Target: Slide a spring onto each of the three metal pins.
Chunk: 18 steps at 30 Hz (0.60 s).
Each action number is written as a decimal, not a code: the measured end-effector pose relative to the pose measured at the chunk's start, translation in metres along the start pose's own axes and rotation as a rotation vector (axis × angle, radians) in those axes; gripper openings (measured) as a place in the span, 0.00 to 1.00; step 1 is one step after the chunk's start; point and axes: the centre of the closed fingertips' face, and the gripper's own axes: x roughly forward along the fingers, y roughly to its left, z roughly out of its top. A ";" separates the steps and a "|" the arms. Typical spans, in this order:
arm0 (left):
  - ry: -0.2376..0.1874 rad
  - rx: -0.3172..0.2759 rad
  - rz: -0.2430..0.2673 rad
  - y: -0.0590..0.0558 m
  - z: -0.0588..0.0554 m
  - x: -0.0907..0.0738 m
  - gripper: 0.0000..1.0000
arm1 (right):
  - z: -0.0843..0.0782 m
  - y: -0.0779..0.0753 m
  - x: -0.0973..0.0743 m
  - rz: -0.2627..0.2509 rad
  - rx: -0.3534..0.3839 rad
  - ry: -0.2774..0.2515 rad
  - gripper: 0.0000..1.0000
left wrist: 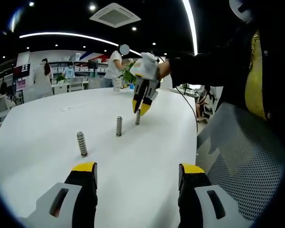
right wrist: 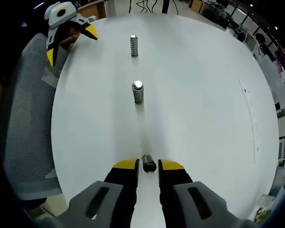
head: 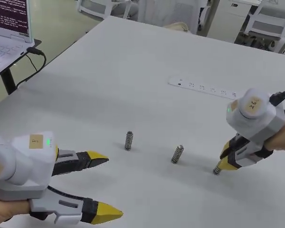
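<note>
Straddling light, bendy spring (right wrist: 148, 163) at six o'clock: right gripper (right wrist: 148, 166) jaws narrow, grip unclear; left gripper (left wrist: 138, 167) jaws open. I'd pinch mid-coil.

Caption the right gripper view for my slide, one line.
Right gripper straddles the nearest sprung pin; two more sprung pins stand in line beyond on the table.

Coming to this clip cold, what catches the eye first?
Three springs stand in a row on the white table: the left spring, the leaning middle spring and the right spring. The right gripper has its jaws close on either side of that last one; whether they pinch it is unclear. The left gripper hovers open at the near left.
</note>
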 end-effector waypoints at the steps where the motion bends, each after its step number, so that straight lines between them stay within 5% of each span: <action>1: 0.001 0.001 0.001 0.000 0.000 0.000 0.66 | 0.000 -0.001 0.000 -0.001 0.003 -0.003 0.15; 18: -0.001 -0.007 0.004 0.001 0.000 0.000 0.66 | 0.001 -0.002 -0.012 -0.062 0.096 -0.153 0.50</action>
